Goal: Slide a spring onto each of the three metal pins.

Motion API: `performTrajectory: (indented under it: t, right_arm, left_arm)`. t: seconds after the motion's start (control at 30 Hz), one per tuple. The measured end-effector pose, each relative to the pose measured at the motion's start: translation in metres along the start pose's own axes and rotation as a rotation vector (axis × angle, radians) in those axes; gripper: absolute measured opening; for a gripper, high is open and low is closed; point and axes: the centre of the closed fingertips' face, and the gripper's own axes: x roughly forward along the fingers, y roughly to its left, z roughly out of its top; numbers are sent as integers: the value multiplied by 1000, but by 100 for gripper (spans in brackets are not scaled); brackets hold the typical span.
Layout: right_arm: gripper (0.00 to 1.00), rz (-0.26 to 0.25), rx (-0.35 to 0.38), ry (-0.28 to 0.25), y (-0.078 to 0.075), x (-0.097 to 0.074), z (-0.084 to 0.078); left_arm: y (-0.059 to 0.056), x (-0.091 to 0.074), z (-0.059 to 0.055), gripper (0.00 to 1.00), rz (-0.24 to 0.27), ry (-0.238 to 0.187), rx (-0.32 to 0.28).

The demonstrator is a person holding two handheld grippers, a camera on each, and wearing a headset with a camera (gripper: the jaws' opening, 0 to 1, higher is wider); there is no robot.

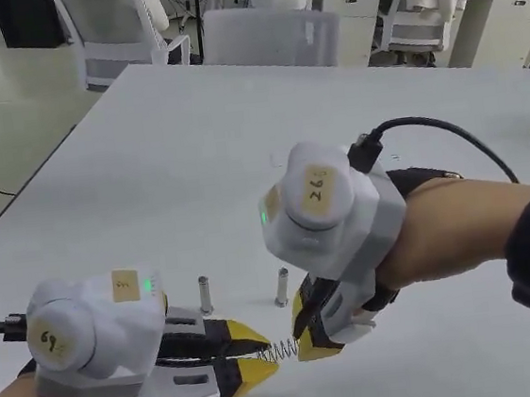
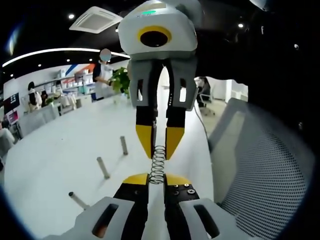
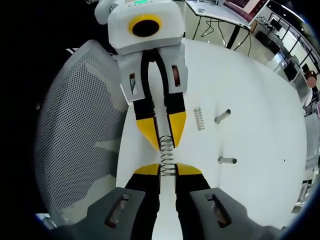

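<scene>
We judged the task barely begun, since none of the three pins carried a spring and all three fittings were left to do. Starting at the left of the head view, the left gripper (image 1: 261,358) lay just left of the held spring (image 1: 281,350), its jaws pinched together on that end of the coil. The right gripper (image 1: 308,339) met the held spring from the right, its jaws likewise clamped on the other end. The coil therefore spanned the two grippers, well apart from every pin. In the left gripper view we counted three pins, all left of the held spring. They were the nearest pin (image 2: 77,200), the middle pin (image 2: 103,167) and the far pin (image 2: 123,145), each bare and standing on the table (image 2: 55,150). In the right gripper view a loose spring (image 3: 199,118) lay flat to the right of the held spring. That made two springs counted against three pins.
</scene>
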Motion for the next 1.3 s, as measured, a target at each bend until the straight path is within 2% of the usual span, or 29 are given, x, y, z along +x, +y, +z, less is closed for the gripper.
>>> performTrajectory:
  t: [0.23,0.53,0.87,1.3]
  right_arm:
    - [8,-15,-21,-11,1,-6,8]
    - [7,-27,-41,-85,4,-18,32]
    - [7,-41,-59,-99,2,-20,38]
    - [12,-30,-45,-103,3,-17,33]
  left_arm:
    - [0,0,-1,3,2,4,-1]
    - [0,1,-1,2,3,6,2]
    - [1,1,3,2,7,-9,8]
    - [1,-1,3,2,15,-12,10]
